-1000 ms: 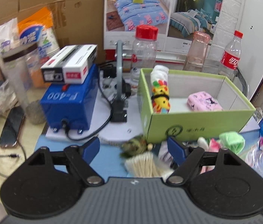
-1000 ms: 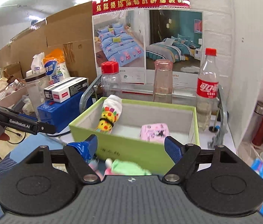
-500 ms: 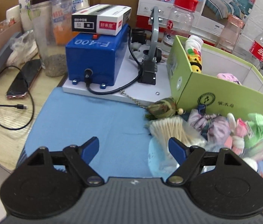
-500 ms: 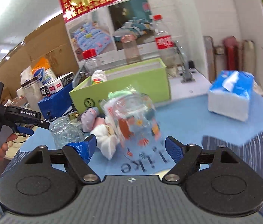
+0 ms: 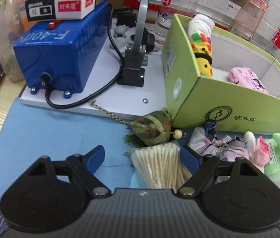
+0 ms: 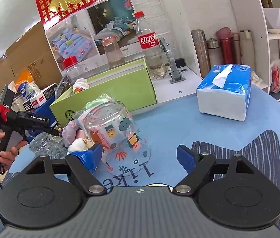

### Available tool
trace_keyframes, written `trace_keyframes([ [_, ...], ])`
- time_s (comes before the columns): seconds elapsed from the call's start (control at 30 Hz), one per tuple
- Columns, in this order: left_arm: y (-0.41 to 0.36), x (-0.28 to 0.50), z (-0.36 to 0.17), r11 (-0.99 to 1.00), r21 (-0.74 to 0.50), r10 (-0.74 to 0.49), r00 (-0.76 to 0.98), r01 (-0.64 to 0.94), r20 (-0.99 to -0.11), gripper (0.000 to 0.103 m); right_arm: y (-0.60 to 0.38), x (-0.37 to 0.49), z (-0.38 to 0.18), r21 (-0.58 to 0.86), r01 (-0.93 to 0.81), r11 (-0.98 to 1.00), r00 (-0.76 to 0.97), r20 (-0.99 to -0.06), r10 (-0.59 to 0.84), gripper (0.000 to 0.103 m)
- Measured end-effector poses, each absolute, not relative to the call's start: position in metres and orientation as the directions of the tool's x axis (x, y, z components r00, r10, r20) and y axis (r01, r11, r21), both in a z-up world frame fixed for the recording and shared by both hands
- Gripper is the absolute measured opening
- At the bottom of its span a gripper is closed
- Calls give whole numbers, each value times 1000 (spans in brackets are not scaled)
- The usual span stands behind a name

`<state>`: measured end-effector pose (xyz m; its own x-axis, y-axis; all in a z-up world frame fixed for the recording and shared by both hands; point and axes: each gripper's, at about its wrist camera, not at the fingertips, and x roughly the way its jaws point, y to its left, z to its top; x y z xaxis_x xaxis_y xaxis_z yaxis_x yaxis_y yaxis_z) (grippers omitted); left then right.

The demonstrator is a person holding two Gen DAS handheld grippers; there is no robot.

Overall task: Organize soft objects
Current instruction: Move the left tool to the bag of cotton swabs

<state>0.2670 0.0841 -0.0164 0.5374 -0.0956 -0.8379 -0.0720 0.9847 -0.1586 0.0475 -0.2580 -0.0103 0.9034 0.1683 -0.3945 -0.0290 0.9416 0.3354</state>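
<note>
Descent marks the left wrist view: half a second back the left gripper [image 5: 142,156] rode higher, and now its wide-spread, empty blue fingers straddle a bundle of white-tipped cotton swabs [image 5: 157,164], so a pick seems close. A green camouflage fabric pouch with a wooden bead [image 5: 152,127] lies just beyond, touching the lime-green cardboard box [image 5: 229,107], which already holds a yellow plush toy [image 5: 202,59] and a pink packet [image 5: 247,80]. The blue machine [image 5: 60,45] reads "F-400". In the right wrist view, the right gripper [image 6: 139,156] has pulled back, spread wide and holding nothing; a printed clear plastic bag [image 6: 112,130], possibly over a glass, stands ahead. The bottle [image 6: 148,39] carries a Coca-Cola label, and the mat [image 6: 179,123] reads "like".
</note>
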Motion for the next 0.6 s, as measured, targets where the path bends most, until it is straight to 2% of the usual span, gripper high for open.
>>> trace_keyframes([
  [0.13,98,255,-20,987,-129,-53,556,-98,-829,92,-256,52,-3,330,-46,943,908,-381,177,70],
  [0.17,103,251,-20,987,-109,-25,559,-118,-829,100,-256,52,0,324,-50,945,911,-374,176,70],
  [0.2,108,247,-22,987,-85,7,561,-138,-828,102,-256,52,3,319,-53,946,913,-368,175,70],
  [0.43,146,217,-15,968,-84,71,576,-238,-814,102,-254,59,25,244,-77,967,927,-340,160,70],
  [0.6,136,210,9,974,-169,-34,634,-153,-772,102,-248,64,33,228,-102,968,933,-315,173,71],
])
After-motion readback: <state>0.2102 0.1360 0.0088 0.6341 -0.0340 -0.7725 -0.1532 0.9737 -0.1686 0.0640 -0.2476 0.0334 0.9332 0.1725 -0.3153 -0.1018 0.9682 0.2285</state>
